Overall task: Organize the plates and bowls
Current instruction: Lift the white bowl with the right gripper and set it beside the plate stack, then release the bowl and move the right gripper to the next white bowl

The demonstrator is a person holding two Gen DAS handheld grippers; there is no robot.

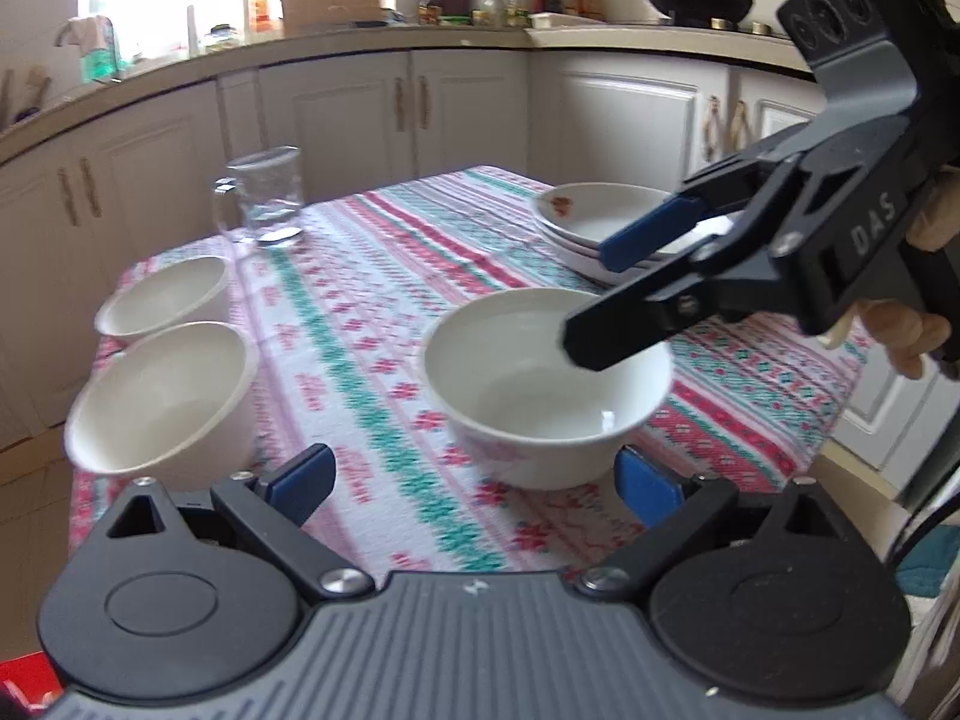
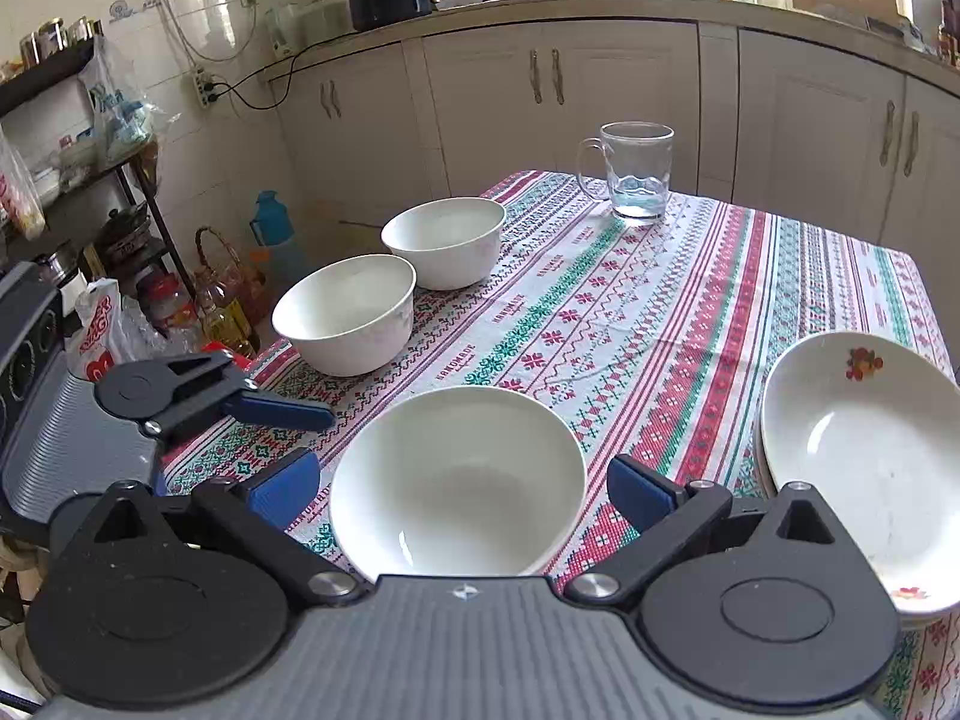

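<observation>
Presently catalogued, as laid out on the desk (image 2: 690, 300) with its striped cloth:

Item 1, plates (image 2: 864, 456): a stack of shallow white plates with a small floral mark, seen at the right edge in the right wrist view; at least two or three rims are counted in the left wrist view. This group is judged already gathered.

Item 2, near bowl (image 2: 459, 480): one white bowl, upright and empty, standing alone at the near side of the desk, well apart from the other bowls. It is judged not yet sorted.

Item 3, far bowls (image 2: 396, 276): two white bowls, upright, side by side near the left edge, close together but not nested. Stacking is judged still outstanding.

Item 4, glass mug (image 2: 636, 177): set at the far side; no part in the task is assumed.

Right claw (image 2: 462, 495): fingers spread wide to either side of the near bowl, no pad pressed on it; nothing is held.

Left claw (image 1: 477, 480): fingers apart, empty, with the near bowl just ahead.

Remaining, by estimate: three bowls to be brought into one stack
</observation>
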